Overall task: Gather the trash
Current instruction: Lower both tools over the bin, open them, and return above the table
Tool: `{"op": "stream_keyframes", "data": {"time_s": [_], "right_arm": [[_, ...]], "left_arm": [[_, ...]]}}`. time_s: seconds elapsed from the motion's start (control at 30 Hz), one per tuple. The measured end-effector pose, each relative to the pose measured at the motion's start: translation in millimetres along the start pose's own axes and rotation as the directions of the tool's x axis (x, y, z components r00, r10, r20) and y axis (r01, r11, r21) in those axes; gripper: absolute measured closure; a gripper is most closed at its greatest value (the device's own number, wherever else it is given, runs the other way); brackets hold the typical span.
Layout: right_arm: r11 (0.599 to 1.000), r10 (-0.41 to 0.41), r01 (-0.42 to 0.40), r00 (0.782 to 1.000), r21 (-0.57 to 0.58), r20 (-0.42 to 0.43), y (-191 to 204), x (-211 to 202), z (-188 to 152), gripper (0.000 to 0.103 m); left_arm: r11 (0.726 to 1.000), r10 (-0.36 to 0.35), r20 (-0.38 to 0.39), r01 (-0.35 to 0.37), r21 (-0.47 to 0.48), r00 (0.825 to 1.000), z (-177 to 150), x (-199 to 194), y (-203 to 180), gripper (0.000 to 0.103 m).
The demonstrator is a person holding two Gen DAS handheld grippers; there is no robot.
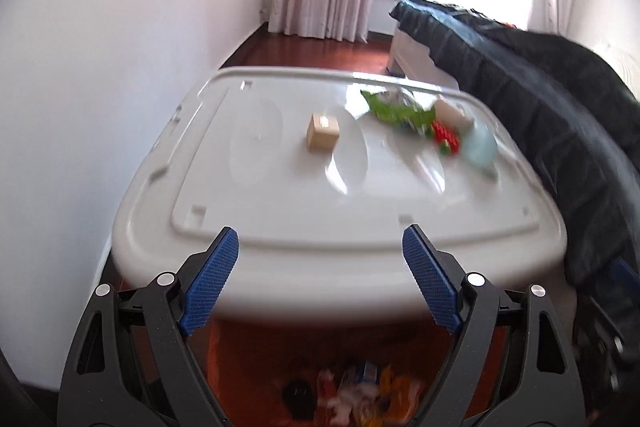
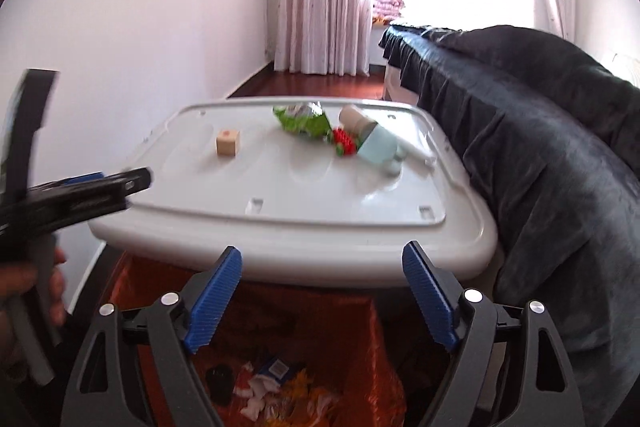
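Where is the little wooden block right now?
The wooden block sits alone on the white lid, toward its left side in both wrist views. The green snack bag lies to its right, farther back.

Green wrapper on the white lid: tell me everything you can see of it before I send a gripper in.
The green wrapper is a crumpled snack bag, bright green with a silvery-white printed patch on top, glossy like foil or plastic. It lies loosely flattened at the far side of the white lid, beyond the wooden cube. Its right end meets a red and green toy piece and sits beside a cardboard tube. No gripper touches it.
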State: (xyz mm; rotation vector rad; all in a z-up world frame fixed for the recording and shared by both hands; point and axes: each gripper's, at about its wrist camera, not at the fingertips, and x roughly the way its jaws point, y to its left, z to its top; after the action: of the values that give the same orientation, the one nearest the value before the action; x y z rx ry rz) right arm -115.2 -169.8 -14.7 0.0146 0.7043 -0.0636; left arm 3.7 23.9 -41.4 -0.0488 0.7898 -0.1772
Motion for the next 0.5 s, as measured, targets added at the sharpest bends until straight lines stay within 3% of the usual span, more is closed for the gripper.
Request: {"op": "stream_keyframes", "data": {"time_s": [0.2, 0.37, 0.5], "right_arm": [[1.0, 0.026, -0.026, 0.998, 0.016, 0.049, -3, -1, 24, 0.02], [1.0, 0.006, -0.004, 0.998, -0.02, 0.061, -3, 7, 24, 0.02], [1.0, 0.011, -0.01, 0.999, -0.016, 0.032, -7, 17, 20, 0.02]], "left_arm": [[1.0, 0.019, 0.004, -0.019, -0.015, 1.0, 44, 58, -12, 0.021], [0.997, 0.073, -0.009, -0.072, 0.02, 0.997, 63, 114, -21, 0.021], [0.996, 0.089, -0.065, -0.088, 0.007, 0.994, 73, 157, -19, 0.03]]}}
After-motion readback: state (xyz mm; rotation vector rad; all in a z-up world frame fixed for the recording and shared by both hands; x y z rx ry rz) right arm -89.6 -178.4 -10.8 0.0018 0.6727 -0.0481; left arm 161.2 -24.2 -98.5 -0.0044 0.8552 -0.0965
